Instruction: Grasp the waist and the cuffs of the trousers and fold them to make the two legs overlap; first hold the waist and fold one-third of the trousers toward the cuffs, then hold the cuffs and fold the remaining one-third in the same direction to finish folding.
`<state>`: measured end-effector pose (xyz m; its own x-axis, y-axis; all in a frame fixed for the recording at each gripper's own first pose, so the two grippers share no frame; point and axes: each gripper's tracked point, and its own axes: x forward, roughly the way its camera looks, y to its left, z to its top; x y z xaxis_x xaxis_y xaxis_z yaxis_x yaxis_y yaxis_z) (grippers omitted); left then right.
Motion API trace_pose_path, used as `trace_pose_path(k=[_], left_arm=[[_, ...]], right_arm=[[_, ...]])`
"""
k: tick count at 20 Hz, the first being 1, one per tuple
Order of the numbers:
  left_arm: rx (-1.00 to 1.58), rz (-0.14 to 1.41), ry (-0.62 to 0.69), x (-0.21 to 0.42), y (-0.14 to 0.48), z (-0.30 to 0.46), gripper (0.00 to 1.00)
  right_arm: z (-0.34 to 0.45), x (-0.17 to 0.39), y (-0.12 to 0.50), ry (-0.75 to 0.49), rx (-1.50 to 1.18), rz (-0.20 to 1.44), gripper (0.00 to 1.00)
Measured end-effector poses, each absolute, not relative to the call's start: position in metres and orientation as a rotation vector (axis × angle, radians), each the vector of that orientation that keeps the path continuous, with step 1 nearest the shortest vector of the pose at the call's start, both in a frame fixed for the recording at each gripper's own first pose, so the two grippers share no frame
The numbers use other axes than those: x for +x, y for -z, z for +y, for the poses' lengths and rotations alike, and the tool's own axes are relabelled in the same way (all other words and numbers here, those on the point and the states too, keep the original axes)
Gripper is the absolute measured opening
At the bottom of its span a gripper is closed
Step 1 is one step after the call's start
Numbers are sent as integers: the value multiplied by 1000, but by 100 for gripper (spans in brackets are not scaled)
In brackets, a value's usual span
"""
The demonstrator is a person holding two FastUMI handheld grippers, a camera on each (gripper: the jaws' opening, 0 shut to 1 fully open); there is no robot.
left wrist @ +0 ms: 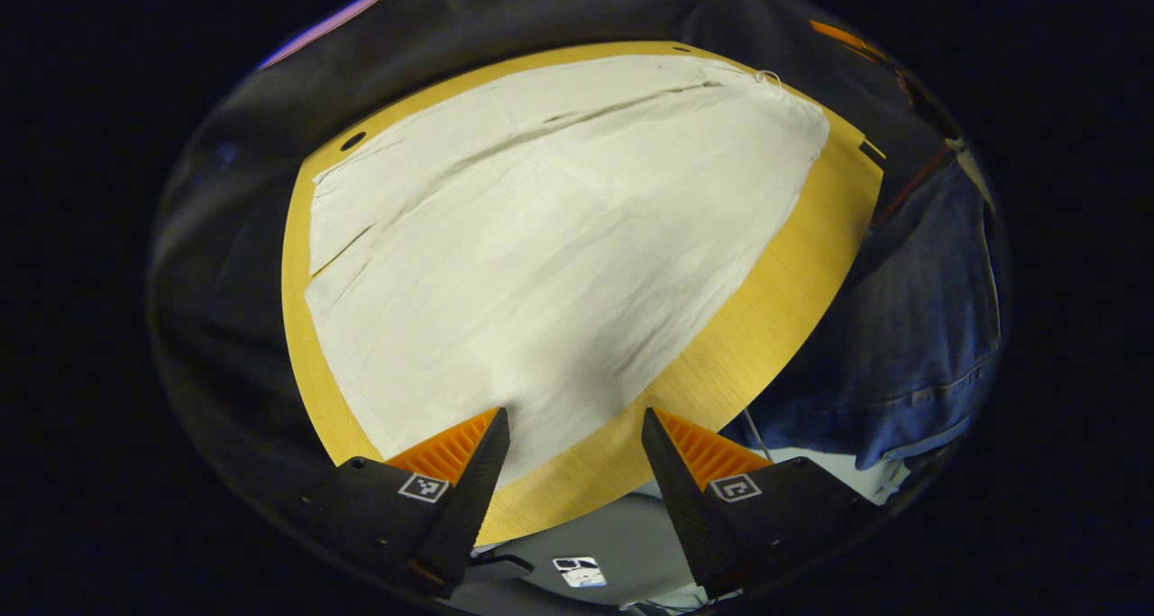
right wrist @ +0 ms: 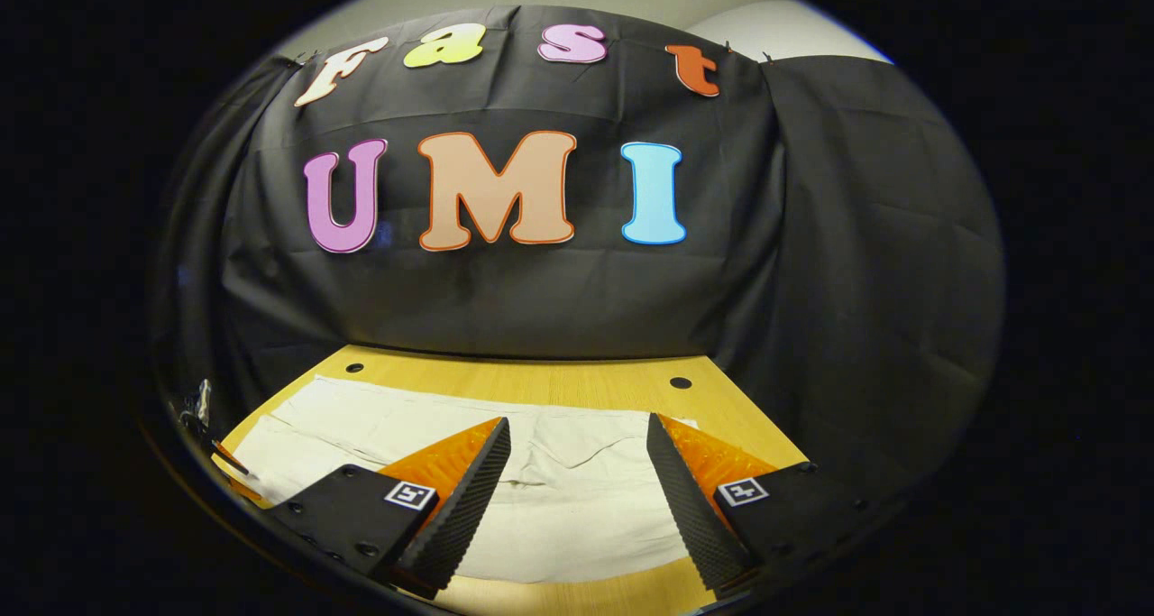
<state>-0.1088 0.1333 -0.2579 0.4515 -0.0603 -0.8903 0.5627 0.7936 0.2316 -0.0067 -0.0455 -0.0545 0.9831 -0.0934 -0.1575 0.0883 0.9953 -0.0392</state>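
The trousers (left wrist: 559,246) lay spread flat on the tabletop (left wrist: 793,282), pale cloth covering most of the board and reaching close to its far edge and its left edge as the left gripper view showed them; a bare strip of wood ran along the right edge and the near corner. The cloth narrowed toward the near corner and widened away from it; a slit or seam line crossed the far part, but which end was the waist and which the cuffs could not be settled from that view. In the right gripper view the trousers (right wrist: 559,499) lay across the near part of the tabletop (right wrist: 577,386), with bare wood between them and the far edge by the wall. The left gripper (left wrist: 575,436) hung above the near narrow end of the cloth, fingers spread wide apart, nothing between them. The right gripper (right wrist: 577,449) hovered low over the cloth near the front edge, fingers likewise spread, gripping nothing. A person in blue denim (left wrist: 920,327) stood beside the right edge of the tabletop. Judgement: no fold looked made yet, so the step in hand was the first one, the approach to grasp. Next move would call for lowering each gripper onto an edge of the cloth and pinching the fabric, not the board.
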Motion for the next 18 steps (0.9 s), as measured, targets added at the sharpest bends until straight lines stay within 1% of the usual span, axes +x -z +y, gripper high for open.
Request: trace_pose_path(k=[3, 6, 9, 11, 14, 17, 18], left_arm=[[580, 1085, 422, -110, 261, 142, 83], [634, 1107, 420, -105, 262, 151, 73], [681, 1142, 446, -103, 268, 157, 71], [694, 1139, 469, -101, 269, 154, 68], [689, 1179, 501, -103, 272, 150, 58], [707, 1213, 509, -102, 272, 153, 52], [712, 1220, 504, -100, 271, 154, 46]], right_arm=[[-51, -7, 54, 109, -35, 161, 98], [-54, -6, 58, 119, -42, 169, 97], [-57, -6, 57, 128, -48, 174, 98], [-59, -8, 59, 135, -53, 175, 98], [-63, -9, 63, 137, -55, 187, 98], [-64, -8, 70, 125, -67, 207, 98], [-63, -9, 74, 117, -76, 214, 97]])
